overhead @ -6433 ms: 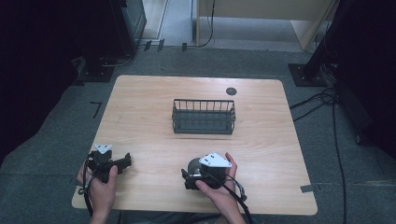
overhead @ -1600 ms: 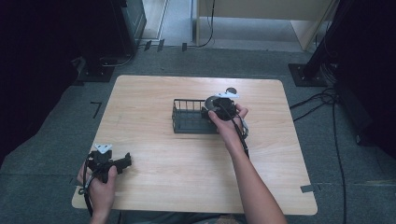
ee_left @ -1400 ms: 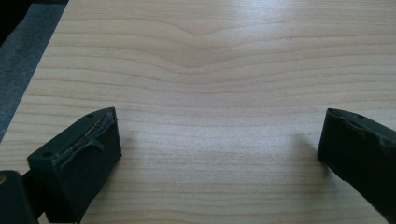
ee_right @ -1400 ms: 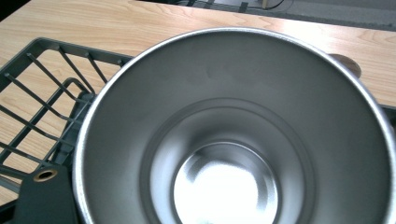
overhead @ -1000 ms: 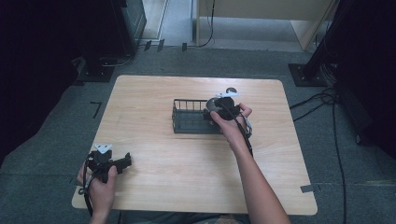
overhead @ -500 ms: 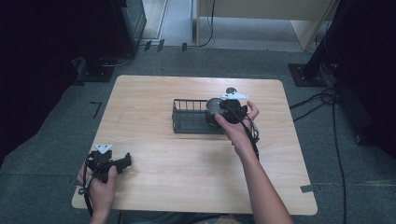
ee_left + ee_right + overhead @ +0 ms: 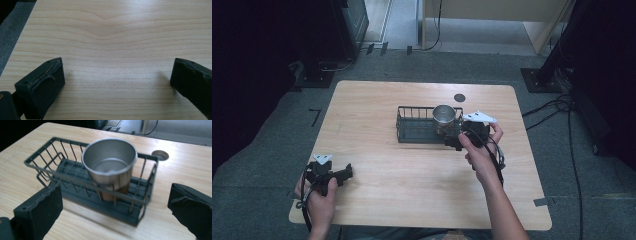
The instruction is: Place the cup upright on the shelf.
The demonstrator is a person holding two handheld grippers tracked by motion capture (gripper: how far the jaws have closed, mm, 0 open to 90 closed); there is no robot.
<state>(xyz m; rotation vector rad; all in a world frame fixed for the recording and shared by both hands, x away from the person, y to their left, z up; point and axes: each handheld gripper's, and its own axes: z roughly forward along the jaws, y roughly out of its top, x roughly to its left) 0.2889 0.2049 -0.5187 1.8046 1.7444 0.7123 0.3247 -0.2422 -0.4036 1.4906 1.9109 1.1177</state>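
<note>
A shiny metal cup (image 7: 443, 116) (image 7: 110, 167) stands upright in the right end of a dark wire basket (image 7: 412, 109) (image 7: 45, 157) at the middle of the wooden table. My right gripper (image 7: 455, 137) (image 7: 115, 202) is just in front of the basket's right end. Its jaws are wide apart and hold nothing. The cup stands free of them, beyond the basket's front wall. My left gripper (image 7: 344, 174) (image 7: 117, 72) rests on the table at the front left, open over bare wood.
A round dark hole (image 7: 459, 97) (image 7: 160, 155) sits in the tabletop behind the basket. Cables (image 7: 562, 107) and dark equipment stands (image 7: 539, 80) lie on the grey floor around the table. The basket's left part holds nothing.
My right gripper carried the cup from the table's front to the basket, let it go there and drew back a little toward the front right. The left gripper stayed put.
</note>
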